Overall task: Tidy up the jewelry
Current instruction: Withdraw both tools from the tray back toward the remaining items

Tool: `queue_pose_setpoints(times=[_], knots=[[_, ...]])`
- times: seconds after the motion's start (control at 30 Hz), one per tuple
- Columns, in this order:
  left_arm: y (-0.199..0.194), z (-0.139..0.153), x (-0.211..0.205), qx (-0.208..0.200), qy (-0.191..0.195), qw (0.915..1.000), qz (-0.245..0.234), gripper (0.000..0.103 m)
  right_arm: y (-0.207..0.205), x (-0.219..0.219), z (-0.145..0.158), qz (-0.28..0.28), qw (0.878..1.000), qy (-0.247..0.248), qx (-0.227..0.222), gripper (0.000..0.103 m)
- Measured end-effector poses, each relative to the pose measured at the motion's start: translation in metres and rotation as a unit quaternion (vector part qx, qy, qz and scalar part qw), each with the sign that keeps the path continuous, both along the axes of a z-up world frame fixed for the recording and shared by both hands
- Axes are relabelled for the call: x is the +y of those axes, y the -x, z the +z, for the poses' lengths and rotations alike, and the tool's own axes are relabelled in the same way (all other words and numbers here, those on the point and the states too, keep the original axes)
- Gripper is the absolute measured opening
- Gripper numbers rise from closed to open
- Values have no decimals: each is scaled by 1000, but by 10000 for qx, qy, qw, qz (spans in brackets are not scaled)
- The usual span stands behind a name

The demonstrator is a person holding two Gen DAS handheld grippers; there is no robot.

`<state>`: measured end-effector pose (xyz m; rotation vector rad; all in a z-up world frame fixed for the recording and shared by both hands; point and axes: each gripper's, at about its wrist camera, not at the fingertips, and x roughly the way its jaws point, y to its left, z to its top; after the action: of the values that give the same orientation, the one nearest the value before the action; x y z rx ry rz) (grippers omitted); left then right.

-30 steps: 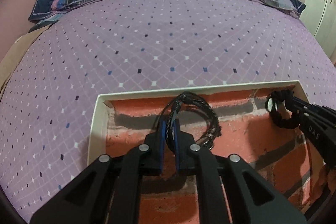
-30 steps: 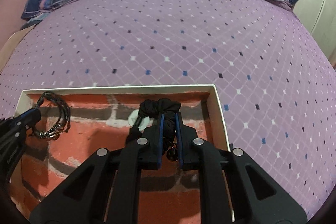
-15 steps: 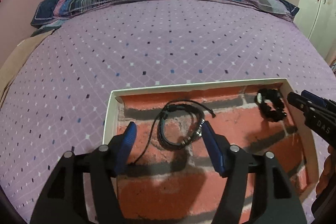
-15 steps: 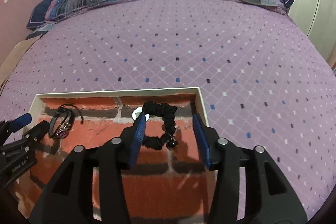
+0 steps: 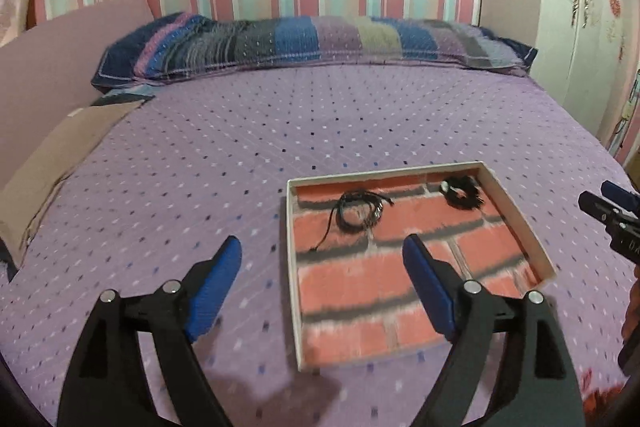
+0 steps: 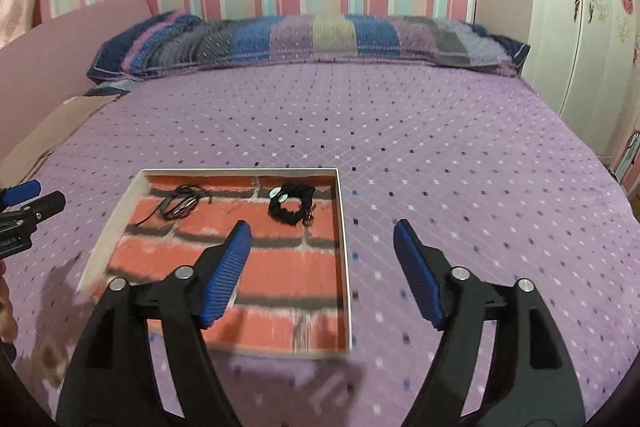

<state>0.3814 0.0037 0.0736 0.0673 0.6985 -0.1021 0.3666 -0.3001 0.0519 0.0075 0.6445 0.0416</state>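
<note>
Both bracelets lying apart in tray point(image 5: 516, 215): left gripper point(image 5: 322, 259) and right gripper point(image 6: 322, 241), having just been opening, are gaping wide, empty, best withdrawing clear of the rim.

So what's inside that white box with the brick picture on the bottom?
Two things lie inside the box: a black cord bracelet on the left and a black beaded bracelet on the right. The right gripper's finger hides some of the floor nearer the camera.

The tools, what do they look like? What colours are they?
The left tool and the right tool look alike: black angular frames with triangular cut-outs, silver round rivets at the joints, and two long fingers faced with ribbed blue pads. White letters mark the side of one.
</note>
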Motion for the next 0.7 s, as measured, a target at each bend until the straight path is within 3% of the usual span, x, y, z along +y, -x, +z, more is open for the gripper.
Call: queue_pose_setpoints(times=[0.13,0.33,0.57,0.7], knots=[[69,15,7,-272,-3,9996,-5,92,65,-6,19,-106,9994,50,-318,90],[156,16,21,-505,211,9985,55,94,140,-16,21,-319,9982,-39,-502,96],[214,-8,32,-323,699,9968,189,96,212,-22,-6,-594,9969,-132,-502,98],[235,-24,24,-225,425,9986,238,96,242,-27,-25,-716,9962,158,-463,98]])
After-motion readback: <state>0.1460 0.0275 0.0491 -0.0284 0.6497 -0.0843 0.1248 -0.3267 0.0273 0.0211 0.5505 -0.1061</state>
